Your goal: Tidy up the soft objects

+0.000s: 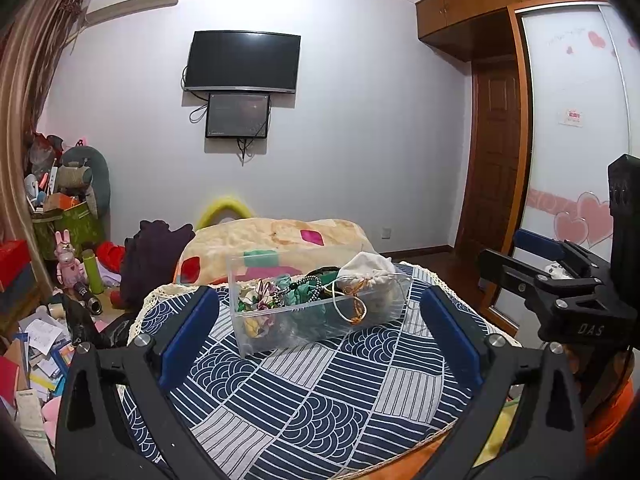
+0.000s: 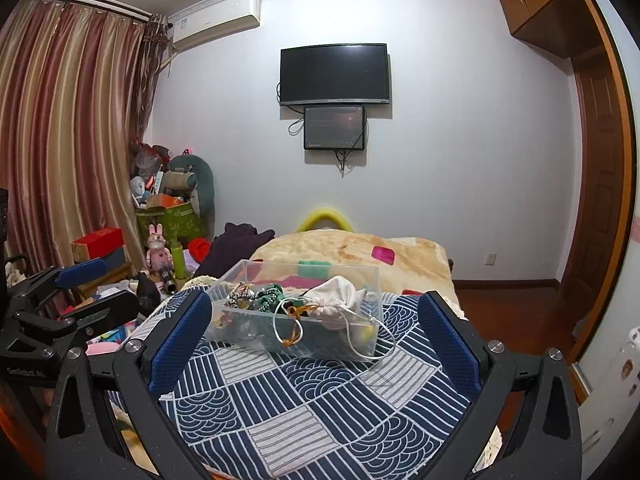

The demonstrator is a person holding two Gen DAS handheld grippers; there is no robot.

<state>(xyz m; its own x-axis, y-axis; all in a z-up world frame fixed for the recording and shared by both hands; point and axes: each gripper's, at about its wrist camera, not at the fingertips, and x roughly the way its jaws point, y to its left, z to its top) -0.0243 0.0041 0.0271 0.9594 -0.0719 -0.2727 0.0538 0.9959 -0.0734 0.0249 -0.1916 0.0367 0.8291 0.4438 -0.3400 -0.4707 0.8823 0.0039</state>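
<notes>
The left claw [image 1: 320, 332] hangs low over the quilt [image 1: 320, 400] with its blue pads [image 1: 188, 332] spread wide and nothing between them. The right claw [image 2: 316, 340] hovers the same way, pads [image 2: 180, 344] wide apart and empty. Each shows in the other's view: the right claw at the right edge of the left camera's picture, the left claw at the left edge of the right camera's.

Just ahead of both claws, framed between the fingers, a clear box [image 1: 316, 312] sits on the quilt, which is patterned in navy and white patches of waves and stripes. Inside the box lies a jumble of soft things: a white drawstring pouch [image 1: 370, 274] at its right end, dark beads [image 1: 304, 286] and green cloth [image 1: 300, 298] in the middle, and a floral scrap [image 1: 256, 292] at the left. The pouch's cord [image 2: 360, 340] loops out over the near wall of the box and trails onto the quilt.

Behind the box lies a folded cream blanket [image 1: 280, 236] with coloured patches. To the left of the bed, a heap of clutter [image 1: 60, 240] runs along the curtain [image 2: 60, 140]. On the far wall hangs a dark TV [image 1: 242, 62] with a smaller screen [image 1: 238, 116] beneath it, and an air conditioner [image 2: 216, 24] is mounted near the ceiling. A wooden door [image 1: 496, 152] and wardrobe [image 1: 580, 120] stand to the right.
</notes>
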